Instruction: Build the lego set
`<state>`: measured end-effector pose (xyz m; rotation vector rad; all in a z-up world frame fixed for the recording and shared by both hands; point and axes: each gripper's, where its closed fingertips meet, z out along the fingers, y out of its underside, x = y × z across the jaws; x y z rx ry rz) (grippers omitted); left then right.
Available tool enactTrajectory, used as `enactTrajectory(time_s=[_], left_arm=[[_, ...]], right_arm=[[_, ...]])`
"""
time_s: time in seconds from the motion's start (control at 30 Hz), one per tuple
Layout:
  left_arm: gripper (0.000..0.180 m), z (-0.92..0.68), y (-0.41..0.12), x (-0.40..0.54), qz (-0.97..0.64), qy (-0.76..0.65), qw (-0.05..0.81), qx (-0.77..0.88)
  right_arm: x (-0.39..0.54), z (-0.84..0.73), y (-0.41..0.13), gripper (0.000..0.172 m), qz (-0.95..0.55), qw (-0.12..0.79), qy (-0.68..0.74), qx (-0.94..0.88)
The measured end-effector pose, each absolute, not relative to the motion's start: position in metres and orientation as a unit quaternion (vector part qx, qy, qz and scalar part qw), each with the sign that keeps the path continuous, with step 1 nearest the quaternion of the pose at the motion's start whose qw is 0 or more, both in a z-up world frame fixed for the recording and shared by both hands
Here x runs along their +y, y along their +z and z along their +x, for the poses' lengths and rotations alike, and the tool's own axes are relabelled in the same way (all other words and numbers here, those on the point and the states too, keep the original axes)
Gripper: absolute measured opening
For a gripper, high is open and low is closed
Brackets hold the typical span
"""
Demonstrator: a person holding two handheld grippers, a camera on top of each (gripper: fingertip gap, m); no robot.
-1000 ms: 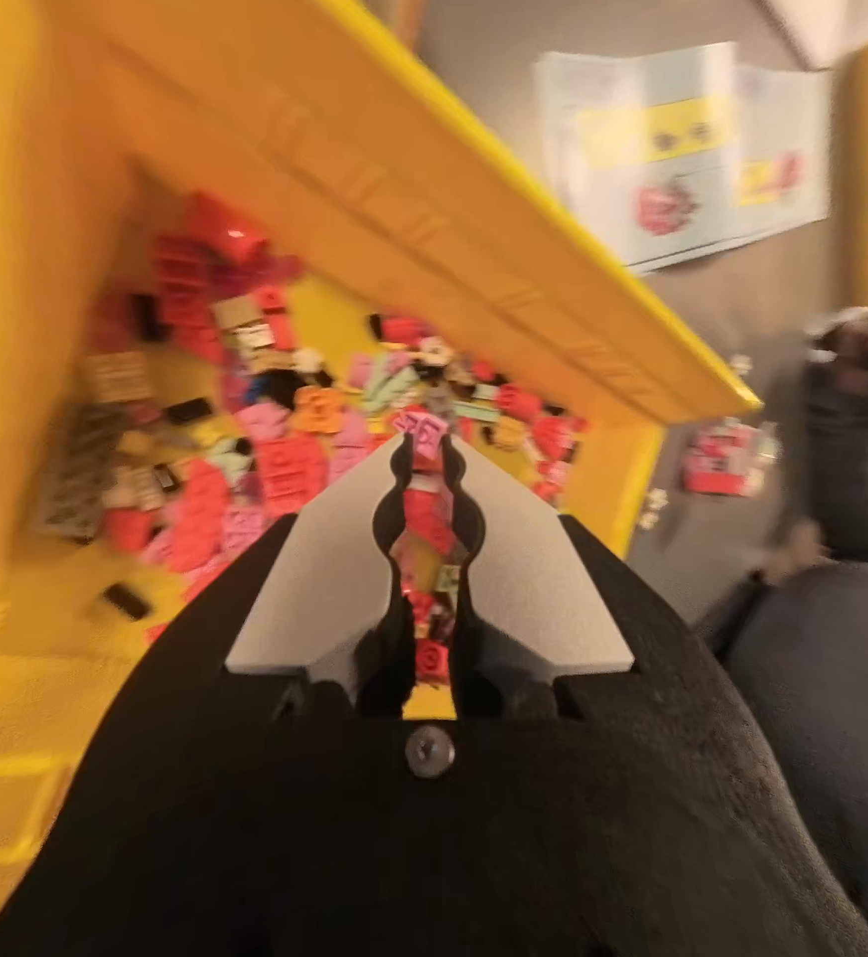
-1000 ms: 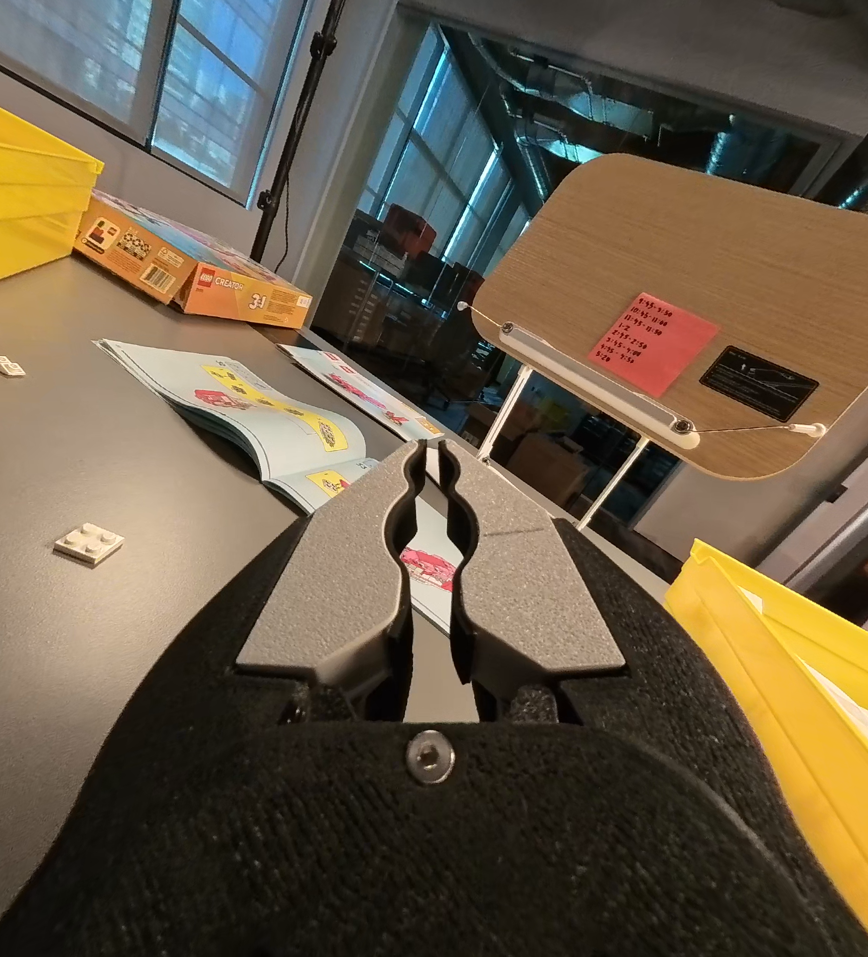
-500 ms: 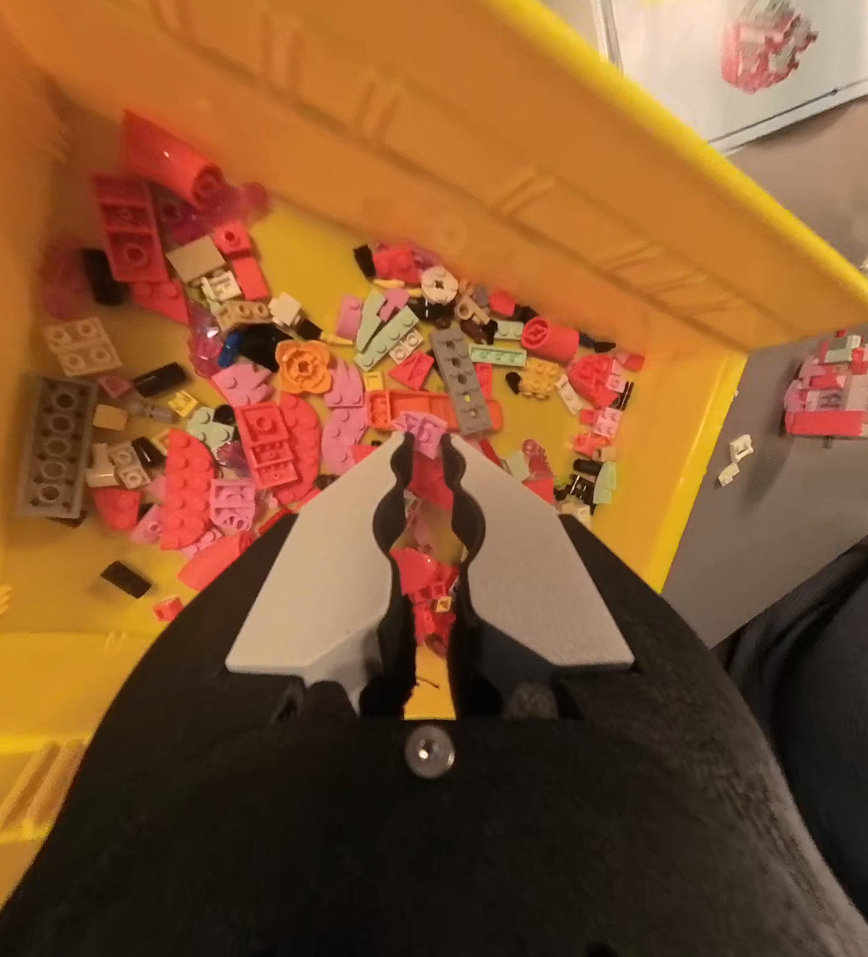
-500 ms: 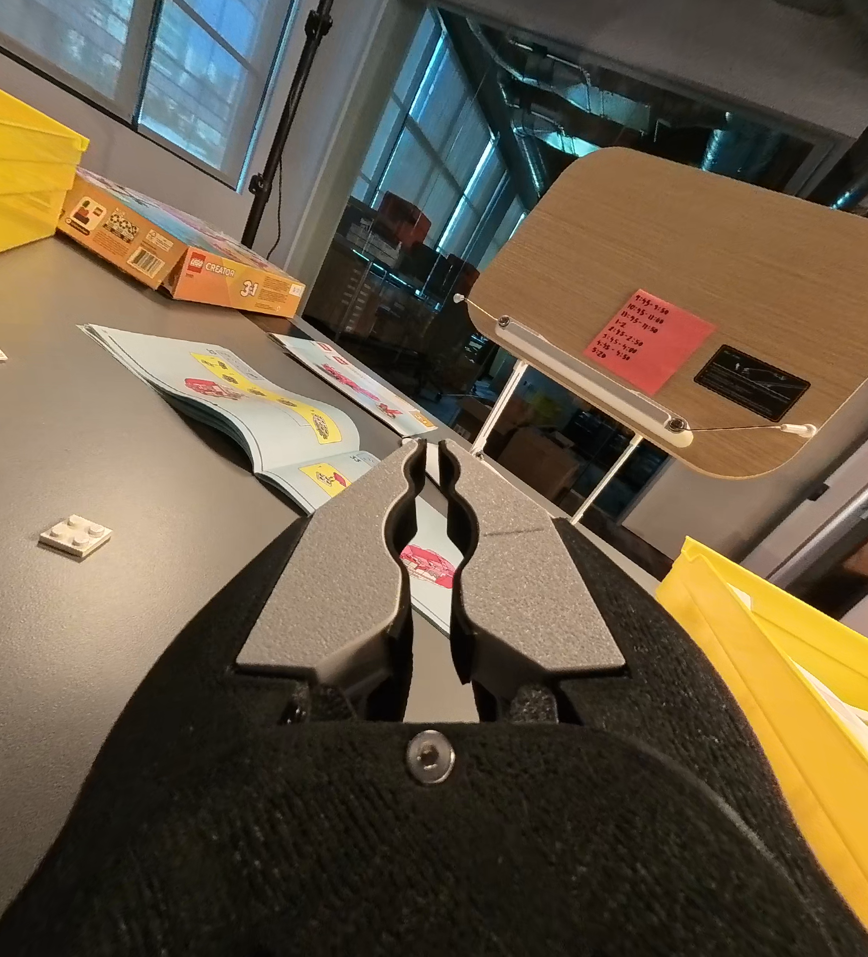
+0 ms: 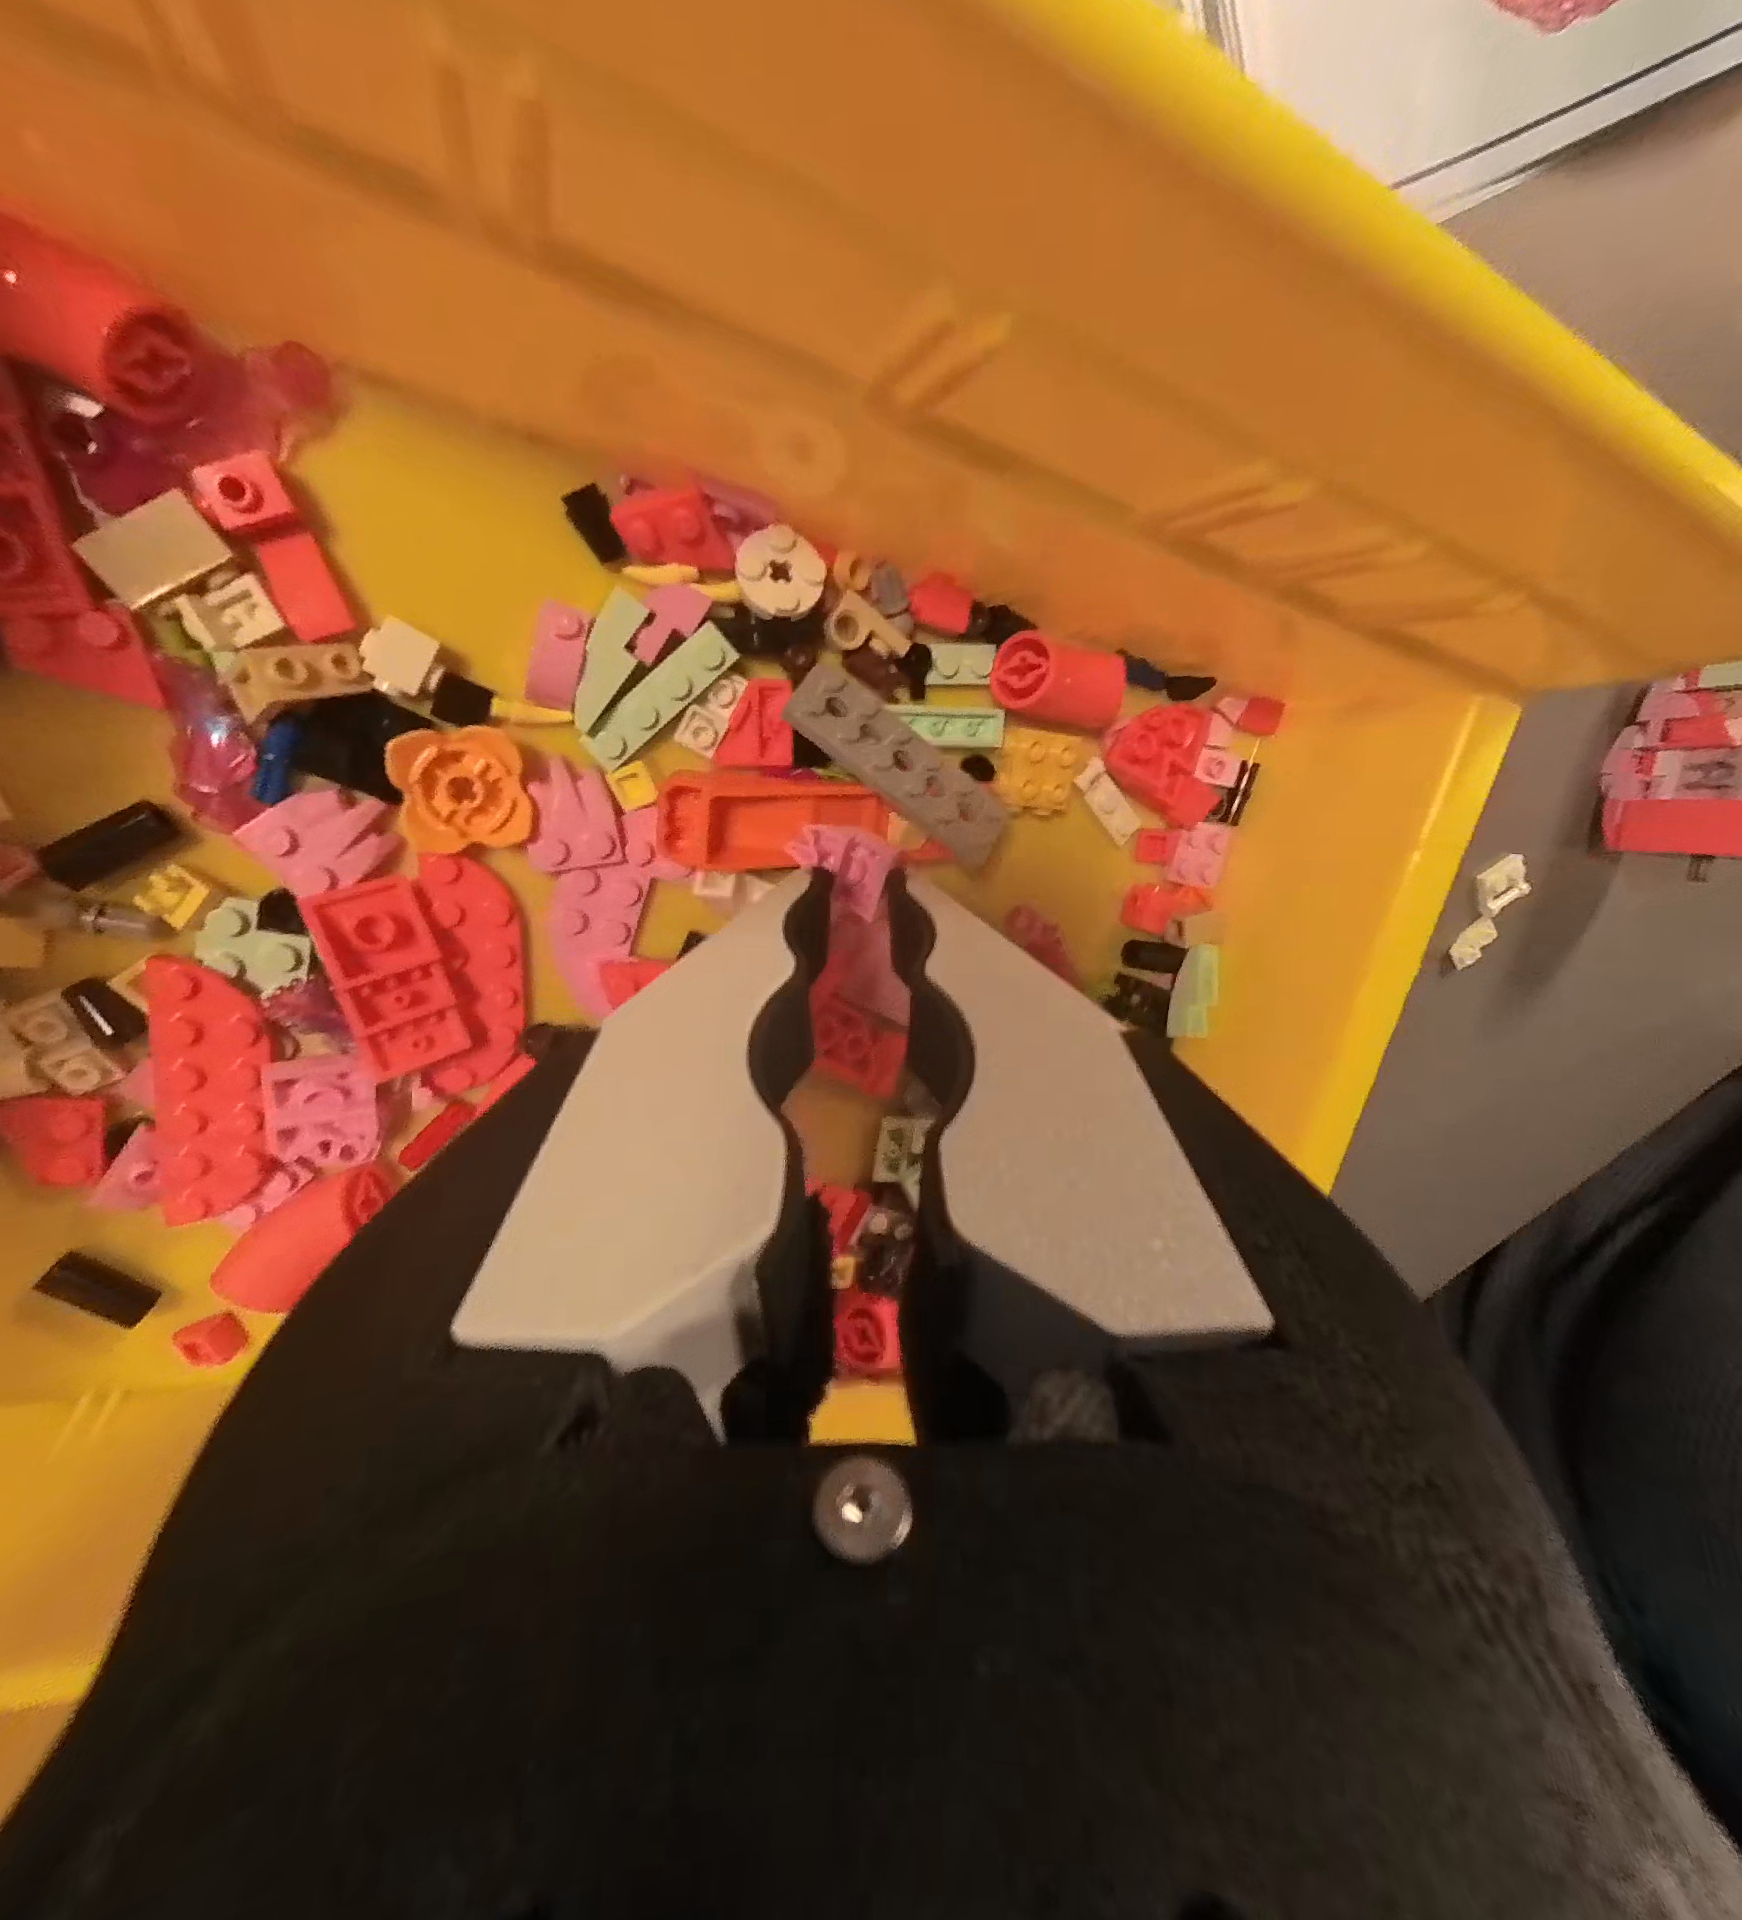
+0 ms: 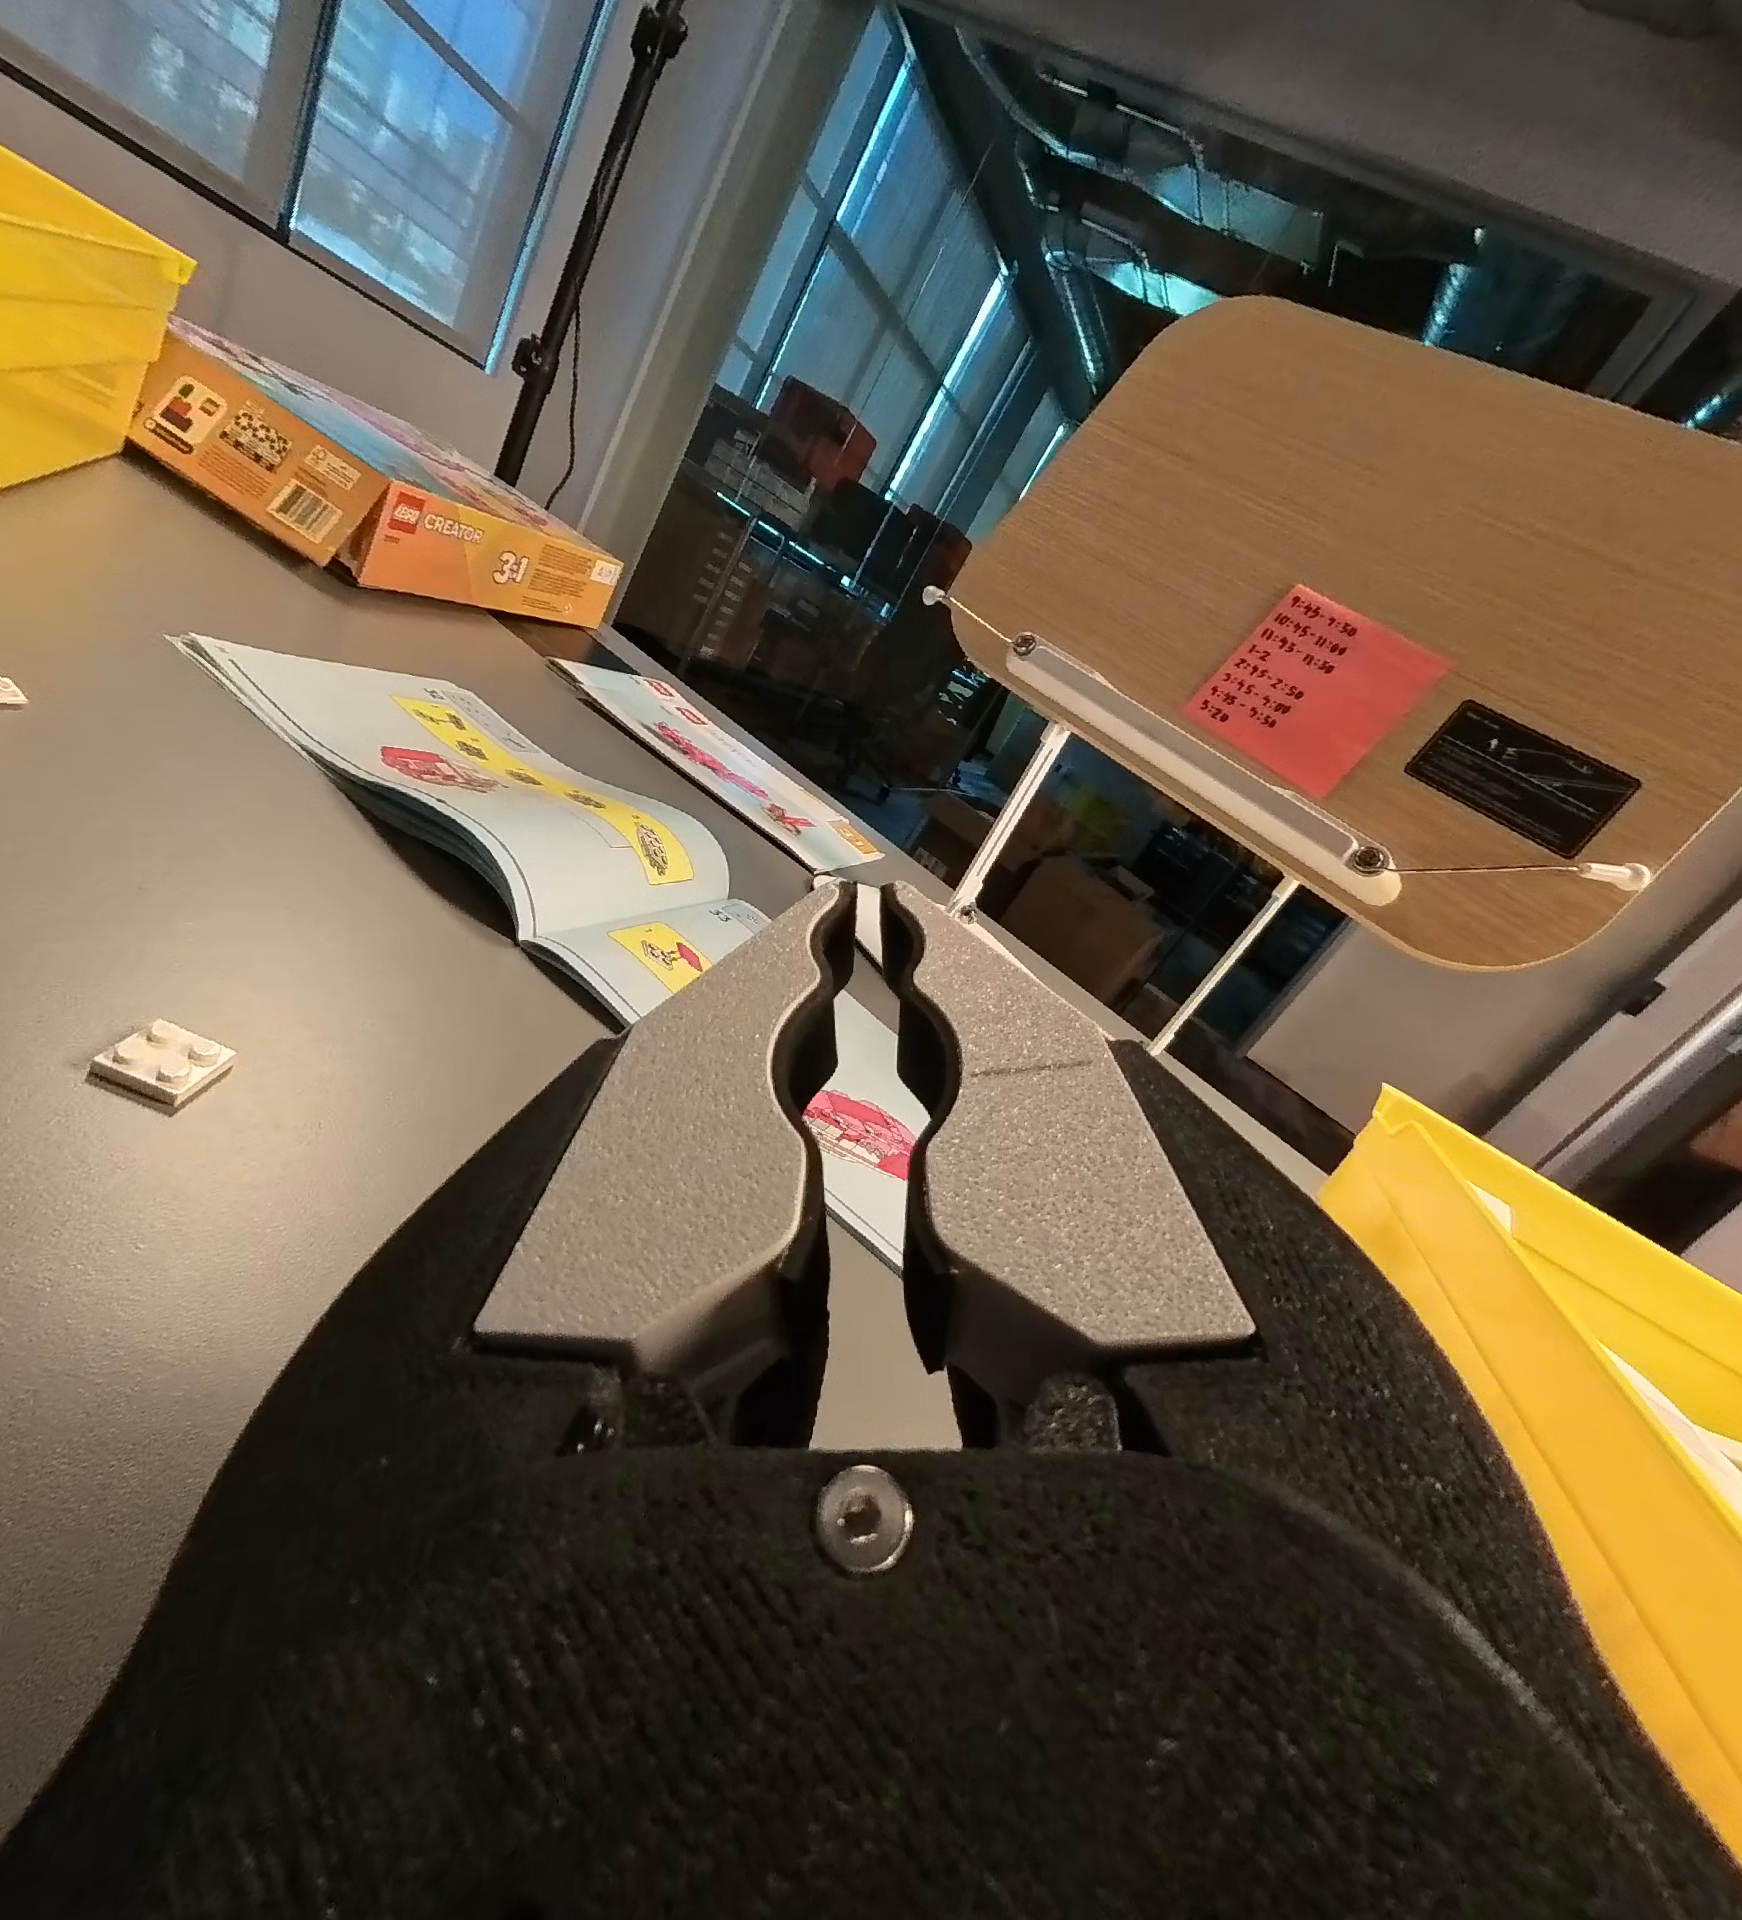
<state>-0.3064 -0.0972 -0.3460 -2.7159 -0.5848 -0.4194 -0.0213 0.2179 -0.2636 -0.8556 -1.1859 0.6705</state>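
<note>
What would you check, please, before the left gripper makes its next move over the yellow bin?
1. Left gripper shut on the pink brick: ok, the brick sits at its tips.
2. Brick clear of the pile in the yellow bin: cannot tell, an orange piece lies right behind it.
3. Bin wall clear of the jaws: ok.
4. Right gripper holds nothing: ok, jaws nearly together with nothing between them.
5. Open booklet ahead of the right gripper: ok, lying flat on the table.

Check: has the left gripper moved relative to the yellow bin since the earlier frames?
Yes. The left gripper, shut on a pink plate, has closed in on the yellow bin; its bricks loom larger.
</note>
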Motion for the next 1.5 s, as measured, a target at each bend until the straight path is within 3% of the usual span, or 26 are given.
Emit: enactTrajectory(time_s=[1.2, 1.4, 1.5], left_arm=[[0.01, -0.309, -0.33, -0.092, -0.949, -0.102, 0.225, -0.196], [0.01, -0.299, -0.286, -0.079, -0.927, -0.061, 0.35, -0.123], [0.01, -0.258, -0.236, -0.068, -0.854, -0.209, 0.469, -0.088]], right_arm=[[0.214, -0.023, -0.265, 0.002, -0.377, 0.69, 0.303, -0.538], [0.212, -0.023, -0.265, 0.002, -0.375, 0.689, 0.307, -0.539], [0.211, -0.024, -0.265, 0.002, -0.373, 0.688, 0.307, -0.541]])
